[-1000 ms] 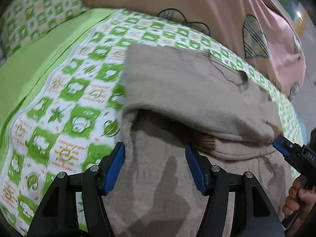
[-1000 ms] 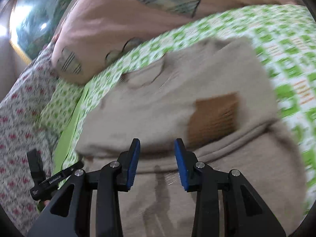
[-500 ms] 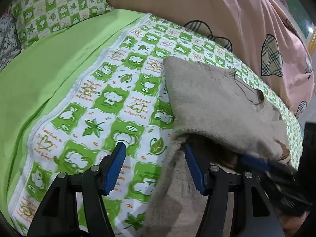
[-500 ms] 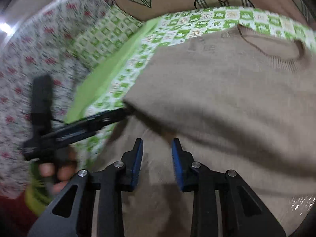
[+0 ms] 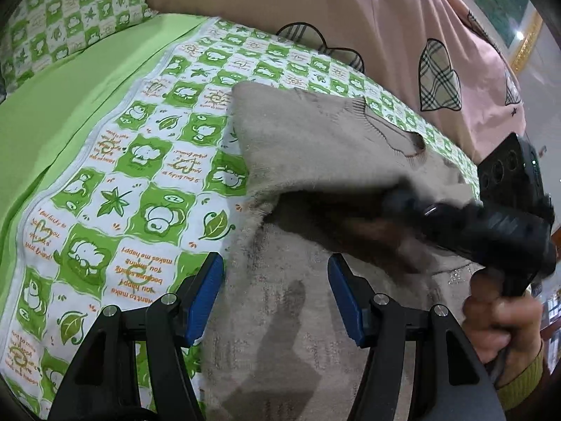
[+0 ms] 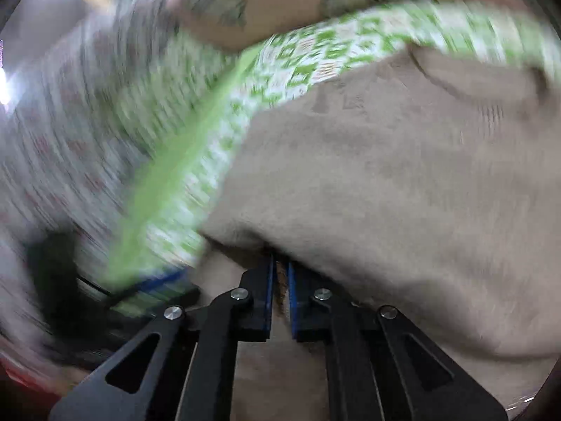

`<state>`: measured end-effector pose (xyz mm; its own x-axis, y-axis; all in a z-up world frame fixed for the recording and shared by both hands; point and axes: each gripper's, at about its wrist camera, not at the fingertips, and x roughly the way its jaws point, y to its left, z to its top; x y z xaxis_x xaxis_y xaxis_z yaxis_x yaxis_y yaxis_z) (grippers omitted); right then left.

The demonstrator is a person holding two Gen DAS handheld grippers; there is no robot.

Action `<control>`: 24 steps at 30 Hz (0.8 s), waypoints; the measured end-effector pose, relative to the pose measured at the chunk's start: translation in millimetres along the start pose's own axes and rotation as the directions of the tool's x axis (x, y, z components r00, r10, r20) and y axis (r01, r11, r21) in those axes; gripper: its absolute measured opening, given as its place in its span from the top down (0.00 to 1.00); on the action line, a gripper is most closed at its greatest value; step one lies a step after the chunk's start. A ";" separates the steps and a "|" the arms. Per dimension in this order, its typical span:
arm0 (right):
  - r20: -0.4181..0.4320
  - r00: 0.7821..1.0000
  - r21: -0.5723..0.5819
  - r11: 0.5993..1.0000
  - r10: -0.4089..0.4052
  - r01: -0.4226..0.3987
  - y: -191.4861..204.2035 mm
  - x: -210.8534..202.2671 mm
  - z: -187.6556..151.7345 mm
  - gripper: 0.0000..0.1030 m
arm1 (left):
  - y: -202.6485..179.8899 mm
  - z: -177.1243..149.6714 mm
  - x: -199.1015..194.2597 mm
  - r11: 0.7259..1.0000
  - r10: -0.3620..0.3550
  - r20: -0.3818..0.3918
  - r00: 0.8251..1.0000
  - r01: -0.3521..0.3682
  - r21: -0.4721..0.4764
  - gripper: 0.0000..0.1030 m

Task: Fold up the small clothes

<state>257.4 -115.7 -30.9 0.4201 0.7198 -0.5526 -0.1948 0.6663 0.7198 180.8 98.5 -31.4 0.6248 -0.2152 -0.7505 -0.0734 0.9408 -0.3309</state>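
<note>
Right gripper pinching the folded sweater on my bed sheet

The sheet [image 5: 140, 182] reads "you happy makes me happy". My left gripper [image 5: 275, 298] hangs spread over the beige sweater's [image 5: 315, 147] lower layer; my right gripper [image 6: 279, 291], pressed nearly together half a second after standing apart, nips the folded edge. A pink quilt [image 5: 350, 17] lies behind. The right wrist view is blurred.
</note>
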 end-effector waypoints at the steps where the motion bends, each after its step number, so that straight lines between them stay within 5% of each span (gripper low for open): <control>1: 0.004 0.997 0.056 0.995 0.083 -0.083 -9.8 -5.2 2.2 0.92 | -0.2 0.5 1.0 1.000 -0.003 -0.001 1.000 0.003 -0.003 0.40; 4: -0.005 0.993 0.115 0.987 0.118 -0.116 -22.5 -2.9 1.4 0.89 | 0.3 1.2 3.6 1.000 0.003 -0.005 1.000 -0.003 -0.018 0.40; 7: -0.033 0.999 0.078 0.997 0.015 -0.012 -17.1 3.8 -6.1 0.89 | 0.9 1.3 2.9 1.000 0.008 -0.007 1.000 -0.008 -0.028 0.40; 11: -0.014 1.000 0.039 0.999 0.018 -0.017 -7.0 -7.9 -15.7 0.89 | -4.7 5.6 1.3 1.000 0.008 -0.005 1.000 -0.008 -0.007 0.40; 16: 0.070 0.991 0.006 0.994 -0.112 0.112 -11.1 -62.6 -28.7 0.89 | -27.0 12.4 8.7 0.998 0.003 -0.016 1.000 -0.002 0.058 0.40; 18: 0.138 0.964 0.007 0.973 -0.228 0.230 -17.4 -94.6 -32.3 0.85 | -33.5 13.3 8.4 0.997 -0.005 -0.012 1.000 0.006 0.071 0.40; 21: 0.269 0.866 0.085 0.906 -0.421 0.414 -37.7 -154.3 -38.4 0.58 | -39.5 12.1 6.8 0.996 0.012 -0.001 1.000 -0.012 0.084 0.40; 24: 0.306 0.775 0.160 0.833 -0.553 0.530 -59.5 -194.7 -35.4 0.58 | -34.7 11.0 6.2 0.996 0.062 0.015 0.998 -0.063 0.069 0.40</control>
<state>155.8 -288.6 19.0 0.7047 0.1302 -0.6974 0.2025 0.9052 0.3736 195.8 67.5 -18.3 0.6308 -0.1525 -0.7608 -0.0585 0.9684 -0.2426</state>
